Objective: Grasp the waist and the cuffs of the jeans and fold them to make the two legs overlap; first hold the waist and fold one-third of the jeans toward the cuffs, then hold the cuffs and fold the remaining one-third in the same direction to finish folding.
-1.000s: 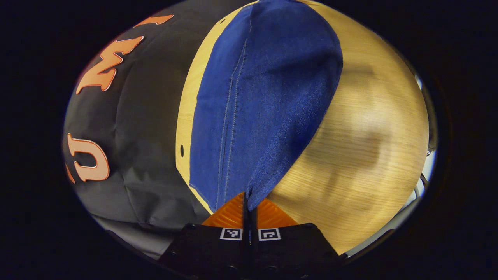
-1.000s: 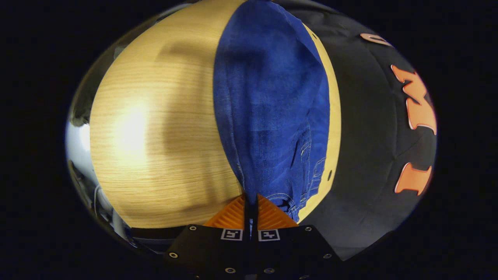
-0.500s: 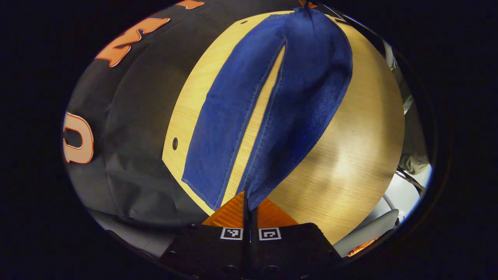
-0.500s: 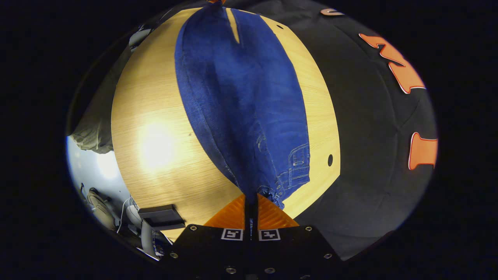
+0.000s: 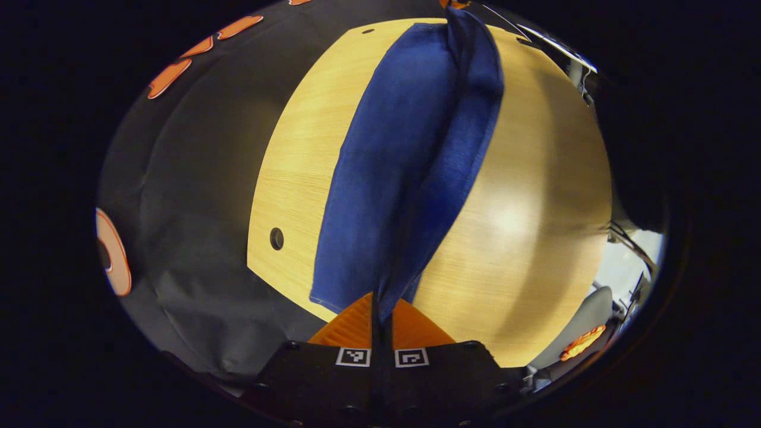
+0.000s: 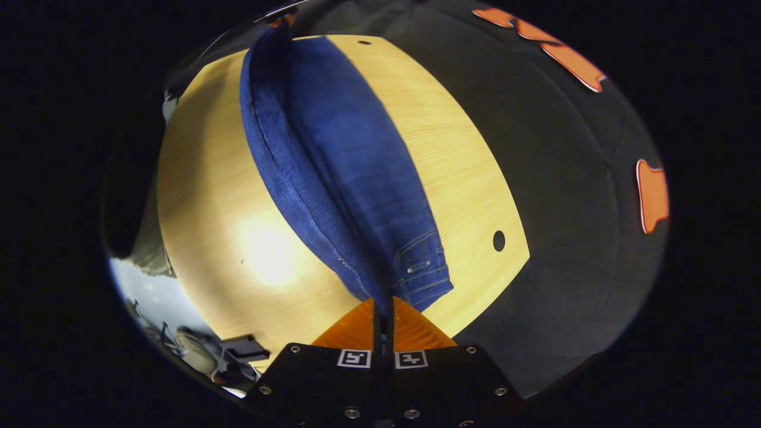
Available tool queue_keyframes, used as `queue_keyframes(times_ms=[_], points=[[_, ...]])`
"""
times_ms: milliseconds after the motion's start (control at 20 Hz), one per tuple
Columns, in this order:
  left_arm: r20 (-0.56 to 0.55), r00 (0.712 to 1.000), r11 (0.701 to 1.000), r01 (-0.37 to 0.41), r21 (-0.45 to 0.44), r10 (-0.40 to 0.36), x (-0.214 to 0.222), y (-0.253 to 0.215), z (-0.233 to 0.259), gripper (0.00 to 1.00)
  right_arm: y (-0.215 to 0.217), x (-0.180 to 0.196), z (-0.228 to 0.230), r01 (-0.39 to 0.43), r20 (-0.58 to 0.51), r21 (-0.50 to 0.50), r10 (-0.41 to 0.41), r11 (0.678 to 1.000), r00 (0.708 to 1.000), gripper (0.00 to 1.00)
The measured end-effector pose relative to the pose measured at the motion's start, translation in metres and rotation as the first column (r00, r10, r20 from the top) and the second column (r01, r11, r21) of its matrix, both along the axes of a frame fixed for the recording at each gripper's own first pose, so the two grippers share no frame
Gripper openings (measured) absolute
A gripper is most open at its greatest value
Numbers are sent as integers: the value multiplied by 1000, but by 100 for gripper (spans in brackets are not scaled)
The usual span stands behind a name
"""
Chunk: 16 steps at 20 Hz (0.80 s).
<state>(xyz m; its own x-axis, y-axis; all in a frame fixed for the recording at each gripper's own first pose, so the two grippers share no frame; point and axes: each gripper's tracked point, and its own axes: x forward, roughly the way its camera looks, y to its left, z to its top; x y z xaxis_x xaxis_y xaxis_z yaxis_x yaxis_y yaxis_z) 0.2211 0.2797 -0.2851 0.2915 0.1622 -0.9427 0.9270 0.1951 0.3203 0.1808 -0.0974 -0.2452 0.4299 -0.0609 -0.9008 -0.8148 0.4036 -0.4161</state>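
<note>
Left gripper (image 5: pixel 382 309) fingers pressed together, pinching the cuff end of the jeans (image 5: pixel 410 154). Right gripper (image 6: pixel 383 310) likewise clamped on the waist end of the jeans (image 6: pixel 351 172), pocket stitching just beside its fingertips. The jeans lie lengthwise on the wooden table (image 5: pixel 535 238), held edge lifted off the tabletop, one leg draped over the other with the far leg flat on the table. Cable hole (image 5: pixel 276 238) in the table sits near the cuff corner; another hole (image 6: pixel 499 241) near the waist.
</note>
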Motion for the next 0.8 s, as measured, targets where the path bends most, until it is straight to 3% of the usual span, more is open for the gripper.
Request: queue_keyframes(times_ms=[350, 450, 500, 550, 600, 750, 800], points=[[55, 997, 994, 54, 94, -59, 102, 14, -32, 2, 3, 82, -28, 215, 35, 62, -218, 975, 975, 1], [59, 997, 991, 44, 125, -52, 115, 28, -39, 4, 6, 95, -26, 269, 50, 81, -273, 960, 961, 10], [73, 996, 989, 33, 147, -44, 119, 27, -32, 13, 6, 103, -22, 282, 74, 86, -288, 956, 955, 20], [87, 995, 987, 25, 161, -39, 124, 37, -37, 12, 4, 108, -19, 299, 93, 88, -307, 950, 947, 25], [96, 995, 983, 11, 181, -29, 129, 43, -37, 33, 3, 110, -15, 316, 109, 95, -326, 944, 939, 35], [212, 977, 968, -44, 247, -10, 151, 69, -21, 95, -4, 124, -5, 359, 157, 132, -377, 924, 913, 83], [258, 966, 966, -83, 243, 18, 155, 74, -14, 98, -6, 126, -2, 378, 168, 151, -400, 914, 901, 99]])
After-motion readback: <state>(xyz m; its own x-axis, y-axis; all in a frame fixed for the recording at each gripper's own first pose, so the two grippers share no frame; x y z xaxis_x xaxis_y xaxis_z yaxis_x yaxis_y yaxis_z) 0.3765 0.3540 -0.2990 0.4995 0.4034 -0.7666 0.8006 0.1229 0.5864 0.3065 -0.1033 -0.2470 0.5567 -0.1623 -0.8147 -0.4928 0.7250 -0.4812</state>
